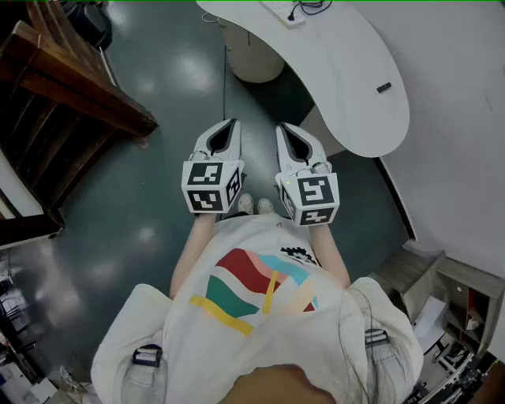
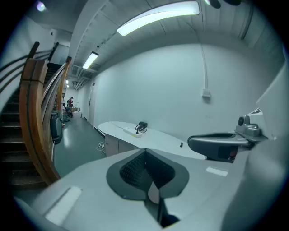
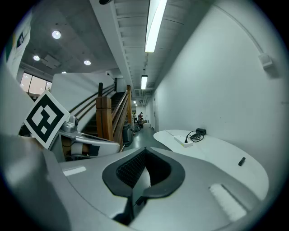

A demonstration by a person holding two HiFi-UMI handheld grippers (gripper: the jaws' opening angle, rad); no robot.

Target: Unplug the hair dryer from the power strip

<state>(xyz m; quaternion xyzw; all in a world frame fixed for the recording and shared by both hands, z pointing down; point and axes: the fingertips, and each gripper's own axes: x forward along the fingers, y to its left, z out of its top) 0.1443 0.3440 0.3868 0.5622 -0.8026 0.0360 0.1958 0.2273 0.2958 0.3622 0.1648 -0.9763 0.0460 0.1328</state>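
Note:
A white power strip point(image 1: 284, 13) lies on the far end of a curved white table point(image 1: 347, 71), well ahead of both grippers. A black cord point(image 3: 198, 133) is coiled beside the power strip point(image 3: 184, 141), with a black plug standing in it. I cannot make out the hair dryer itself. The left gripper point(image 1: 228, 128) and right gripper point(image 1: 286, 131) are held side by side in front of the person's chest, over the floor. Both are shut with nothing between their jaws. From the left gripper point(image 2: 145, 153), the power strip point(image 2: 131, 131) looks small and distant. The right gripper point(image 3: 145, 154) points toward the table.
A small black object point(image 1: 384, 87) lies on the table's near part. The table's round white base point(image 1: 254, 57) stands on the grey floor. A wooden staircase point(image 1: 63, 87) fills the left side. Shelving and clutter point(image 1: 454, 316) sit at the lower right.

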